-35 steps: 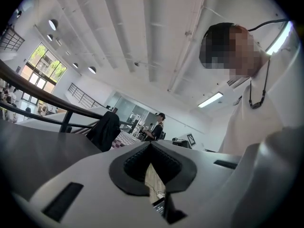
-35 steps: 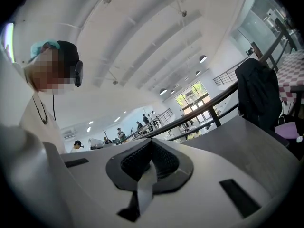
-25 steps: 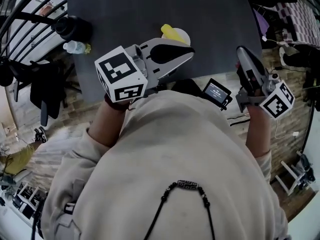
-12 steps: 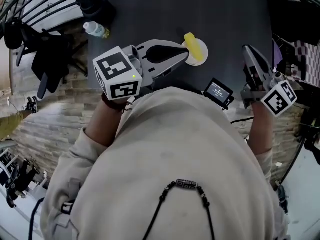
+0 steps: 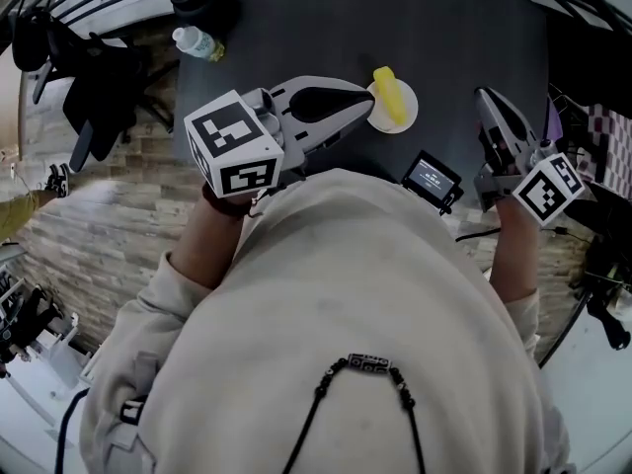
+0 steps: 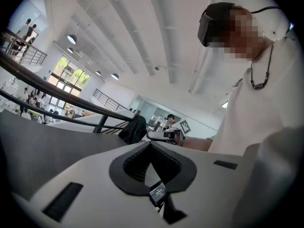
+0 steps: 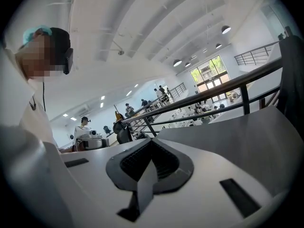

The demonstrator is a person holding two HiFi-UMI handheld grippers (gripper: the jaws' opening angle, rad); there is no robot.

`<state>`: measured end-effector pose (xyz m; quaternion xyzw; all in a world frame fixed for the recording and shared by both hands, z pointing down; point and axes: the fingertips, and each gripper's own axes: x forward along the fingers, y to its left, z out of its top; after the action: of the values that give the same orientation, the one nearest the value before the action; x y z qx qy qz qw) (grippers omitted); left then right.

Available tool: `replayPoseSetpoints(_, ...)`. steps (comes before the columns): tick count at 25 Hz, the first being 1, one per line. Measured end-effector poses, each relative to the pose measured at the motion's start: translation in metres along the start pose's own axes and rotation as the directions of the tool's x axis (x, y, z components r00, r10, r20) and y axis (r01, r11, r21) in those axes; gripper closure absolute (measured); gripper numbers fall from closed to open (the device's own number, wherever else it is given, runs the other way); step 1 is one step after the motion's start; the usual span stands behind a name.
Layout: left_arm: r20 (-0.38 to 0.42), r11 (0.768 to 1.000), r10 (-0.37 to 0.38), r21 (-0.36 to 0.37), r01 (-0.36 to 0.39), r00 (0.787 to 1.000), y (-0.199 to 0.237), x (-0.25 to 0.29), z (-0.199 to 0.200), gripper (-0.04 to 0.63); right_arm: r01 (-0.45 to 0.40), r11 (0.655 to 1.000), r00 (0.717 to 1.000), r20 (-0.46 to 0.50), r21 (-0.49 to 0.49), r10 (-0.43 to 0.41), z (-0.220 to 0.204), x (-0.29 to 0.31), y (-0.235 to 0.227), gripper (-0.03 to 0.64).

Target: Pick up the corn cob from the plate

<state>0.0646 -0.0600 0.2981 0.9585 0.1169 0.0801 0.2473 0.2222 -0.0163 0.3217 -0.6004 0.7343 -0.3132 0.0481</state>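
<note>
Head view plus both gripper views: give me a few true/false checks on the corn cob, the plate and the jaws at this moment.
1. The corn cob lies on the plate. True.
2. The left gripper is holding the corn cob. False: its jaws are together with nothing between them, and the cob is on the plate.
3. The right gripper has its jaws together, empty. True.
4. The plate holds two corn cobs. False: only one.
5. The plate lies nearer the right gripper than the left. False: the left gripper's tip is close beside it, and the right gripper is off to the side.
</note>
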Motion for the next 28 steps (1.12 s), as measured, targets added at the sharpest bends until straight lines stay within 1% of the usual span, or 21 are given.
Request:
replayPoseSetpoints(6,-0.014,0.999,0.035,0.011,-0.035,0.999,0.002,-0.014,-0.01,0.594,-0.02,1.0,0.996,-0.088,-0.014,0.019,-0.016,0.026,-0.007,0.601)
replayPoseSetpoints(13,0.0,0.992,0.122,-0.046,-0.121,0.993,0.012,-0.033,-0.028,0.594,-0.032,0.999,0.98,-0.196,-0.016,0.028,-0.046,0.056,-0.023,0.6)
replayPoseSetpoints(16,-0.005,0.985,0.158,-0.07,-0.158,0.987,0.012,-0.042,-0.037,0.594,-0.03,0.999,0.971,-0.239,-0.023,0.024,-0.058,0.066,-0.032,0.6)
replayPoseSetpoints(22,0.005,0.971,0.221,-0.098,-0.219,0.975,0.006,-0.053,-0.044,0.594,-0.03,1.0,0.957,-0.29,0.001,0.029,-0.077,0.078,-0.052,0.6)
replayPoseSetpoints(25,0.002,0.961,0.253,-0.111,-0.252,0.967,0.006,-0.056,-0.05,0.594,-0.01,1.0,0.95,-0.311,0.003,0.01,-0.085,0.083,-0.065,0.6)
replayPoseSetpoints(28,0.004,0.95,0.287,-0.131,-0.284,0.958,0.008,-0.063,-0.055,0.594,0.008,1.0,0.938,-0.348,-0.008,-0.01,-0.098,0.091,-0.078,0.597)
